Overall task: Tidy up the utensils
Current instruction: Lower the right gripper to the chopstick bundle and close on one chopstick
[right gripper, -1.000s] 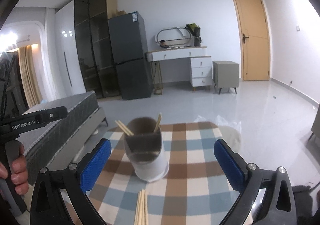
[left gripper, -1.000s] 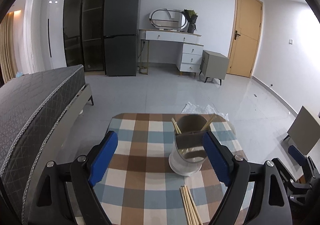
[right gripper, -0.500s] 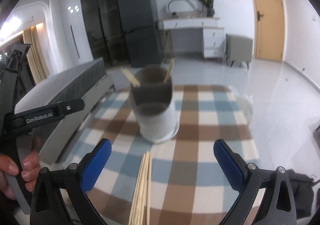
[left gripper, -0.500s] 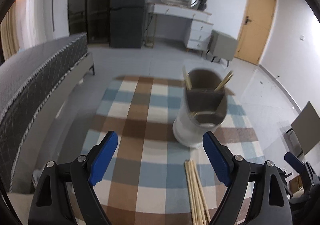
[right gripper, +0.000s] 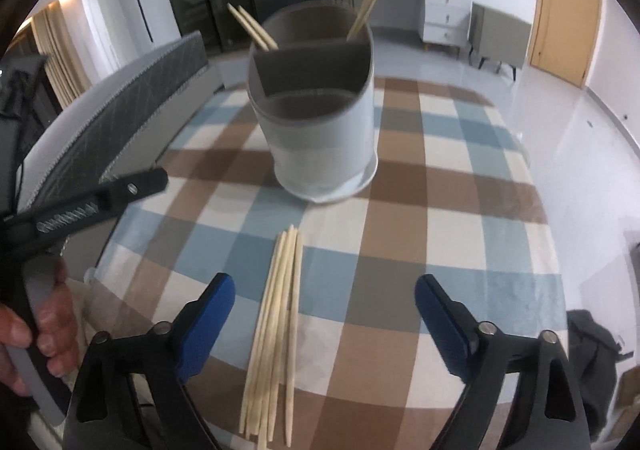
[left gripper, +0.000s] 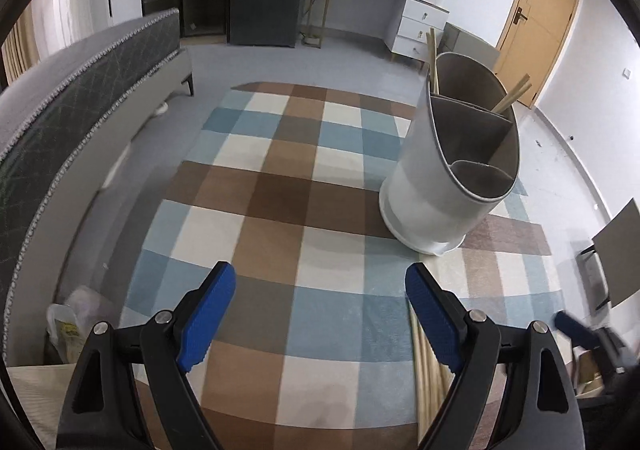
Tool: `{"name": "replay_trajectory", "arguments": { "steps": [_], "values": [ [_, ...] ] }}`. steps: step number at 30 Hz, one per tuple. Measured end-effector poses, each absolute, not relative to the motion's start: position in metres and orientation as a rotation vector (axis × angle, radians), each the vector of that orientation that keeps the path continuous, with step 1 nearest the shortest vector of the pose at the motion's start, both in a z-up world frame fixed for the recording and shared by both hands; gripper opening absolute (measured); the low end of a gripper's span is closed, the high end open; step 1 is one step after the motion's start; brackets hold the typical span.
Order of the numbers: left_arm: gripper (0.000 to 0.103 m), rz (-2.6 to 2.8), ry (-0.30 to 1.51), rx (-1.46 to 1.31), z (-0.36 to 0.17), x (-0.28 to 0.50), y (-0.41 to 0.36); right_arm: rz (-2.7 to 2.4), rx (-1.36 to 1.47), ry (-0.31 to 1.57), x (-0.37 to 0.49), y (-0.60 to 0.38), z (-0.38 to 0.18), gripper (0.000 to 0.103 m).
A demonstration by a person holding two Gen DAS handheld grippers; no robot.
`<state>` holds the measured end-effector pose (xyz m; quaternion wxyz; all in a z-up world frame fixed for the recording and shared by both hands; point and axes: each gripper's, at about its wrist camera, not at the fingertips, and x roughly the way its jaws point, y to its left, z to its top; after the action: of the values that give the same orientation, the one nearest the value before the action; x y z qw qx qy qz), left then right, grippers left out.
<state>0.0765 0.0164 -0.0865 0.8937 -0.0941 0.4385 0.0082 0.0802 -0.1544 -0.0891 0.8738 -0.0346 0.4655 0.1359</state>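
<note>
- Checked cloth (right gripper: 404, 218) in brown, blue and cream covers the bench, and everything of the task stands or lies on it.
- Loose wooden chopsticks (right gripper: 276, 330) lie in a bundle on the cloth, side by side, their thin tips toward the utensil holder (right gripper: 320, 118).
- In the right wrist view the bundle lies just in front of and between the blue pads of the right tongs (right gripper: 325, 322), nearer the left pad, touching neither.
- The right tongs stand released with nothing clamped; their jaws have just been closing a little, with only the ends of the chopsticks below the gap.
- The grey-white utensil holder stands upright beyond the bundle, apart from it, split inside into compartments.
- Its rear compartment holds a few chopsticks leaning outward: a pair at the left and one or two at the right; the front compartments look bare as far as can be seen.
- The left tongs (left gripper: 320, 318) are also released, wide, over bare cloth with nothing between the pads.
- In the left wrist view the chopstick bundle (left gripper: 428, 382) runs under the right-hand pad, mostly hidden, and the holder (left gripper: 440, 186) stands ahead to the right.
- A hand (right gripper: 36, 334) grips the left tool's handle at the left edge of the right wrist view.
- A grey bed (left gripper: 68, 106) stands beside the bench.
</note>
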Motion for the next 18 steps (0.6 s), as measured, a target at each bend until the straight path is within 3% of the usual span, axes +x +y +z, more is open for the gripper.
{"name": "replay_trajectory", "arguments": {
  "steps": [2, 6, 8, 15, 18],
  "values": [
    [0.084, -0.015, 0.943, -0.22, -0.088, 0.081, 0.018, 0.293, -0.069, 1.011, 0.089, -0.152, -0.098, 0.08],
    [0.084, -0.05, 0.992, -0.277, -0.096, 0.089, 0.025, 0.287, -0.114, 1.06, 0.104, -0.141, -0.112, 0.075],
    [0.084, -0.022, 1.016, -0.287, -0.099, 0.093, 0.029, 0.295, -0.125, 1.082, 0.112, -0.137, -0.119, 0.063],
    [0.084, 0.047, 1.093, -0.334, -0.119, 0.108, 0.051, 0.304, -0.167, 1.165, 0.135, -0.123, -0.142, 0.057],
    [0.084, 0.07, 1.111, -0.388, -0.122, 0.108, 0.061, 0.294, -0.221, 1.183, 0.14, -0.117, -0.147, 0.047]
  ]
}}
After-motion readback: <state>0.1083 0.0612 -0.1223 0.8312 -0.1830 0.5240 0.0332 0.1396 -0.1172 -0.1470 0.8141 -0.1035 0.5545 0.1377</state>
